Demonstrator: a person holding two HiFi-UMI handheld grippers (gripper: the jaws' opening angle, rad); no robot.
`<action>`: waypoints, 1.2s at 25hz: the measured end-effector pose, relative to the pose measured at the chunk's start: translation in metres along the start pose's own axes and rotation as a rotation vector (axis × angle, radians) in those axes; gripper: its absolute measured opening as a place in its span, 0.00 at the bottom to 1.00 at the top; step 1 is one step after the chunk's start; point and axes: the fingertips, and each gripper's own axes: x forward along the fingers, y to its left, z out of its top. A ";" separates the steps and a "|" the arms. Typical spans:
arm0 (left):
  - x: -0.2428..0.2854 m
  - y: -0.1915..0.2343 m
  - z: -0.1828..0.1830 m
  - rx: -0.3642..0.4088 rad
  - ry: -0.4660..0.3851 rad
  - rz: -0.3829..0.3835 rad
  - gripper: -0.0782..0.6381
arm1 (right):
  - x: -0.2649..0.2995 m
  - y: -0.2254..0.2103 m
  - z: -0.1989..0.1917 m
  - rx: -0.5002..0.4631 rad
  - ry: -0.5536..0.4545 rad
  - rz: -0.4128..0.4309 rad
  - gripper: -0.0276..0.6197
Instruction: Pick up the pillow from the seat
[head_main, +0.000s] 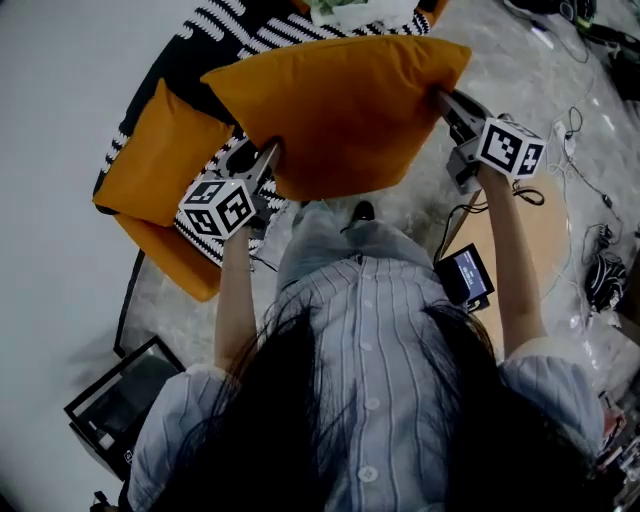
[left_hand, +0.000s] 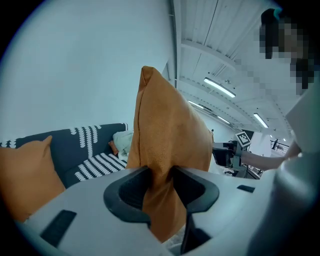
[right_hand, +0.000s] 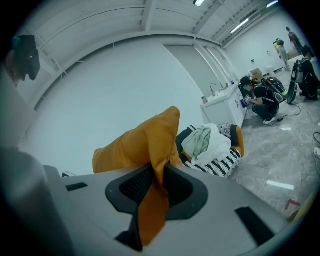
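Note:
An orange pillow (head_main: 340, 110) hangs in the air in front of the person, clear of the seat (head_main: 215, 40). My left gripper (head_main: 270, 160) is shut on the pillow's lower left corner, and my right gripper (head_main: 443, 103) is shut on its right corner. In the left gripper view the pillow (left_hand: 167, 150) stands upright, its fabric pinched between the jaws of the left gripper (left_hand: 161, 185). In the right gripper view a thin fold of the pillow (right_hand: 145, 145) runs between the jaws of the right gripper (right_hand: 156, 192) and hangs below them.
A second orange pillow (head_main: 155, 150) leans at the sofa's left end. The sofa has a black-and-white striped cover and a bundle of pale cloth (right_hand: 207, 142) on it. Cables (head_main: 590, 190) and a small screen (head_main: 462, 275) lie on the floor. People (right_hand: 260, 100) crouch far off.

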 end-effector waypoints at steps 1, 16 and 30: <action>-0.004 0.001 -0.001 0.000 0.001 0.003 0.34 | 0.000 0.004 -0.002 0.001 -0.001 0.003 0.18; -0.056 0.030 -0.013 0.001 -0.001 -0.026 0.34 | 0.005 0.058 -0.031 -0.019 -0.039 -0.036 0.18; -0.140 0.084 -0.039 -0.005 -0.001 -0.057 0.34 | 0.015 0.142 -0.100 -0.019 -0.047 -0.081 0.18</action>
